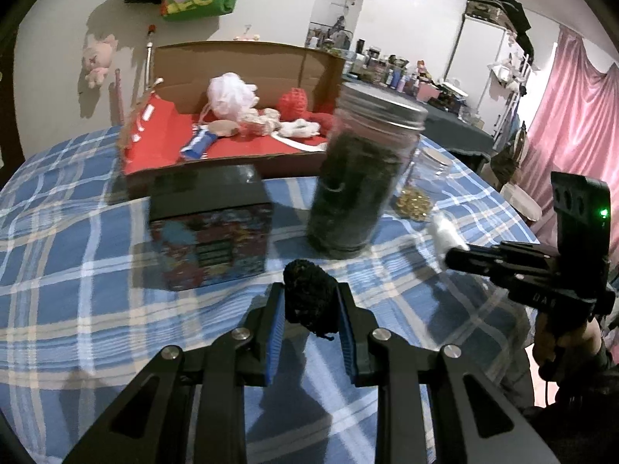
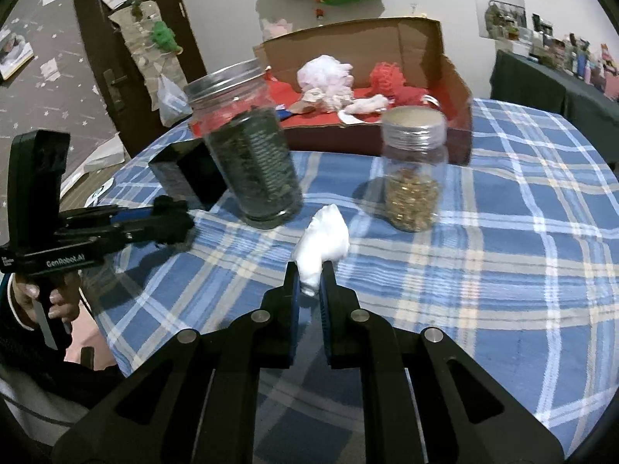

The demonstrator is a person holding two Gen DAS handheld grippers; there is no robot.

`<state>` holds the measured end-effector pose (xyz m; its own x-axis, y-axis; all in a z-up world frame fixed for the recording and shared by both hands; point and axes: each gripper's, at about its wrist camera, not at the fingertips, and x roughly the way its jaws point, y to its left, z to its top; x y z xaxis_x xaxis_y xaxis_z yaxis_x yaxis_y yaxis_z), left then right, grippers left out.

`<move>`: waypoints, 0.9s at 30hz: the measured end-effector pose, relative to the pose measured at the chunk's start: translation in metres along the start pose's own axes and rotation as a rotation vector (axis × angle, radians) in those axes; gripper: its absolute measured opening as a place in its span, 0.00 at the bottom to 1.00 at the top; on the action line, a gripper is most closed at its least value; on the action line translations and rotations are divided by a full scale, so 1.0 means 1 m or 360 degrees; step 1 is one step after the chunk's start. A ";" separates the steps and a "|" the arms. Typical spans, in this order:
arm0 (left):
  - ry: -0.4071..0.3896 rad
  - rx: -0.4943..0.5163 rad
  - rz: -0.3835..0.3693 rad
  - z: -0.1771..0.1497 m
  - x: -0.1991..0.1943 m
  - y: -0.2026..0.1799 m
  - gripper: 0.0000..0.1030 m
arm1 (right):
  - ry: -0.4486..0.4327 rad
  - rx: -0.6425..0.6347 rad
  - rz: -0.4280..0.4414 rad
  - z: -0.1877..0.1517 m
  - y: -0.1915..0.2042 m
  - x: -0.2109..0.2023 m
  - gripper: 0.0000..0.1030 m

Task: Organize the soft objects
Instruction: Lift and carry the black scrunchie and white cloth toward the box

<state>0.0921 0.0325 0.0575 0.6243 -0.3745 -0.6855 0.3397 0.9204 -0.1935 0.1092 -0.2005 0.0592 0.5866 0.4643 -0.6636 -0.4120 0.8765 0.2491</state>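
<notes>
I hold the black pom-pom (image 1: 307,295) in the left gripper (image 1: 307,309) and the white tuft (image 2: 323,241) in the right gripper (image 2: 309,286), jaws pinched narrow above the surface (image 2: 503,270); both look light, squashy, best gripped mid-body.

A table covered by a blue plaid cloth (image 2: 503,232) carries, beyond the right fingers (image 2: 291,290), a tall dark-filled jar (image 2: 251,154) ahead-left, a gold-filled jar (image 2: 414,178) ahead-right, a black box (image 2: 185,178) farther left, and an open cardboard box (image 2: 387,116) behind.
</notes>
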 end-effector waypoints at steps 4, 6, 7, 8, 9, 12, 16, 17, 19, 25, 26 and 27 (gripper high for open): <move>0.0001 -0.0023 0.0038 -0.002 -0.007 0.012 0.26 | 0.0005 0.0031 -0.0025 0.000 -0.009 -0.005 0.09; 0.0001 -0.0040 0.0063 -0.003 -0.011 0.019 0.26 | 0.0006 0.0040 -0.0045 0.000 -0.013 -0.006 0.09; 0.0001 -0.0052 0.0076 -0.004 -0.012 0.022 0.26 | 0.0007 0.0047 -0.0053 0.000 -0.015 -0.007 0.09; 0.0001 -0.0063 0.0090 -0.005 -0.014 0.026 0.26 | 0.0008 0.0055 -0.0055 0.000 -0.017 -0.008 0.09; 0.0000 -0.0070 0.0102 -0.005 -0.015 0.030 0.26 | 0.0007 0.0063 -0.0058 0.001 -0.019 -0.008 0.09; -0.0005 -0.0099 0.0140 -0.006 -0.019 0.041 0.26 | 0.0007 0.0074 -0.0070 0.002 -0.023 -0.009 0.09; -0.0009 -0.0127 0.0190 -0.008 -0.024 0.052 0.26 | 0.0015 0.0069 -0.0096 0.004 -0.026 -0.010 0.09; -0.0009 -0.0132 0.0203 -0.008 -0.025 0.055 0.26 | 0.0015 0.0069 -0.0102 0.005 -0.028 -0.011 0.09; -0.0011 -0.0147 0.0231 -0.008 -0.026 0.062 0.26 | 0.0017 0.0073 -0.0117 0.005 -0.030 -0.011 0.09; 0.0001 -0.0172 0.0298 -0.004 -0.023 0.084 0.26 | 0.0021 0.0087 -0.0184 0.009 -0.043 -0.015 0.09; 0.0006 -0.0171 0.0309 -0.003 -0.022 0.087 0.26 | 0.0022 0.0094 -0.0199 0.009 -0.047 -0.015 0.09; 0.0010 -0.0171 0.0317 -0.002 -0.021 0.090 0.26 | 0.0022 0.0099 -0.0211 0.010 -0.050 -0.015 0.09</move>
<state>0.1086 0.1233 0.0533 0.6672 -0.1839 -0.7219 0.1329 0.9829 -0.1275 0.1279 -0.2503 0.0639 0.6232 0.3426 -0.7031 -0.2874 0.9364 0.2015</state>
